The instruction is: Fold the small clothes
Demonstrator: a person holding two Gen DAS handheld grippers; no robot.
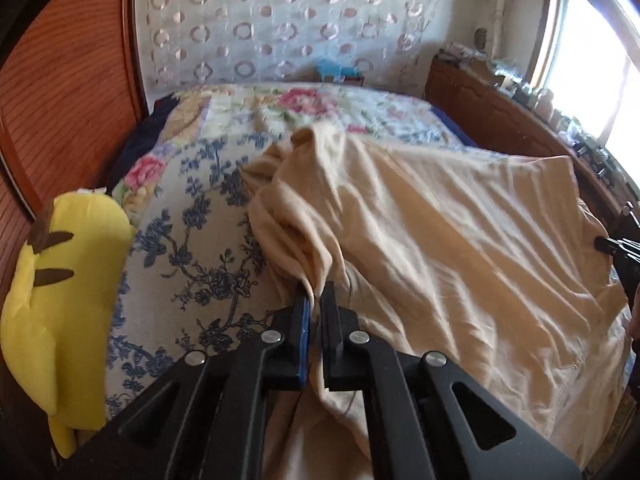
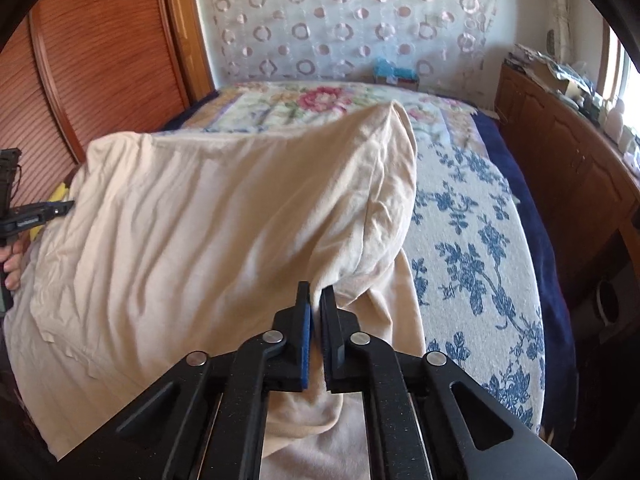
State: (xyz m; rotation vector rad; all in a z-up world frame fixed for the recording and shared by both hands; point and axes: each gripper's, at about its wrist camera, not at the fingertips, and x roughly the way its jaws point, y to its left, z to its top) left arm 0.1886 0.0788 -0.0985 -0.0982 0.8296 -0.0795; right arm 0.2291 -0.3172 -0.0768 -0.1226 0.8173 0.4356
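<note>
the left tongs are pinching shut on a bunched edge of the cream garment, and the right tongs are clamping its other side, the cloth lying stretched between them over the floral bed.

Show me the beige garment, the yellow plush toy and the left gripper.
beige garment (image 2: pixel 200 220): right wrist view, middle of the cloth.
yellow plush toy (image 1: pixel 60 300): left wrist view, its body.
left gripper (image 1: pixel 316 294): left wrist view, between fingertips.
</note>
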